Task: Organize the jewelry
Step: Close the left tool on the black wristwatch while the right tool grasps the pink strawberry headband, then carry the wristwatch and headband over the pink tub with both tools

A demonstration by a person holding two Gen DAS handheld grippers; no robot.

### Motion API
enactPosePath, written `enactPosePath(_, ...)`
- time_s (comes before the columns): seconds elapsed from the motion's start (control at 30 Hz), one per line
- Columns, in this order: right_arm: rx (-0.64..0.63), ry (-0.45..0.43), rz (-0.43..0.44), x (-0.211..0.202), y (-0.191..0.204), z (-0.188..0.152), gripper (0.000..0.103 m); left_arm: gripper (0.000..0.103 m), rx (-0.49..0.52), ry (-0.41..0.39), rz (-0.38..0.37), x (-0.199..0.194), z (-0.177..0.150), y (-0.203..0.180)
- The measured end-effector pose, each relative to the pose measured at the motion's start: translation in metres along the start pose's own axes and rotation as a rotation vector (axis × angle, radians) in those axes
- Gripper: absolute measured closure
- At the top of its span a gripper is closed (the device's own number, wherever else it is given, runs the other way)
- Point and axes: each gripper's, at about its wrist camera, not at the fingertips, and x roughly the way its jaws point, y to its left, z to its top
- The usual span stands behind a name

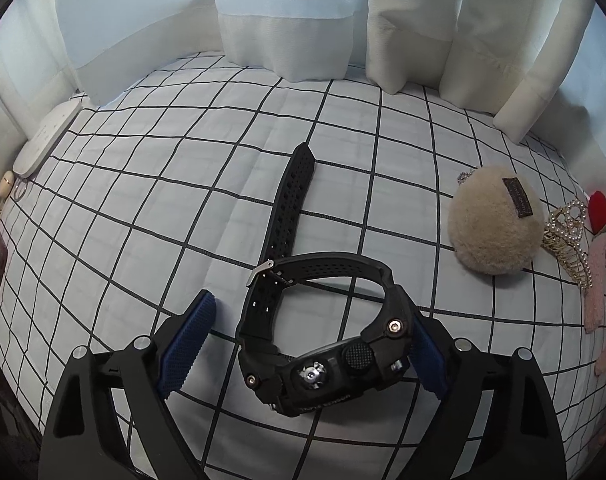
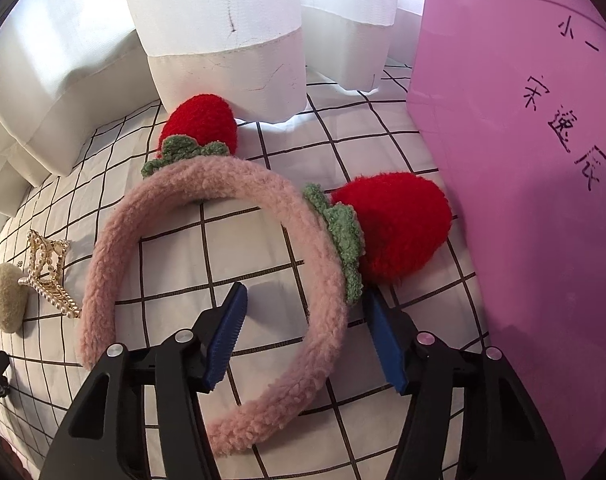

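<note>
One black watch, one beige plush puff, one pearl hair claw and one pink fuzzy headband carrying two red knitted strawberries are counted on the bed. The watch is seen on its side between the parted fingers of the left gripper, its case nearest the camera; the right-hand blue pad appears to touch the case, the other is clear of it, so nothing is clamped. Its loose strap end is laid out long, pointing away toward the far edge under the curtains.

The headband is found lying flat, its arch turned toward the far edge, its open ends toward the camera. One side of the band is straddled by the right gripper, jaws wide and not closed on it. A pink box (handwritten characters on its face) stands just right. The surface is a white bedsheet with a black grid; white curtains hang along its far edge.
</note>
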Motion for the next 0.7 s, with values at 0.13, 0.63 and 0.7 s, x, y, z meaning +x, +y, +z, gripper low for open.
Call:
enactPosePath(0.13, 0.001, -0.001, 0.004, -0.004, 0.002, 0.001, 0.089, 0.035, 0.012, -0.006, -0.005, -0.004, 0.001, -0.004)
enactPosePath(0.63, -0.013, -0.066, 0.095, -0.051, -0.002, -0.017, 0.092, 0.036, -0.007, 0.003, -0.019, -0.012, -0.010, 0.002)
enactPosePath(0.7, -0.022, -0.075, 0.105, -0.061, -0.002, -0.020, 0.092, 0.036, -0.006, 0.001, -0.020, -0.017, -0.012, 0.002)
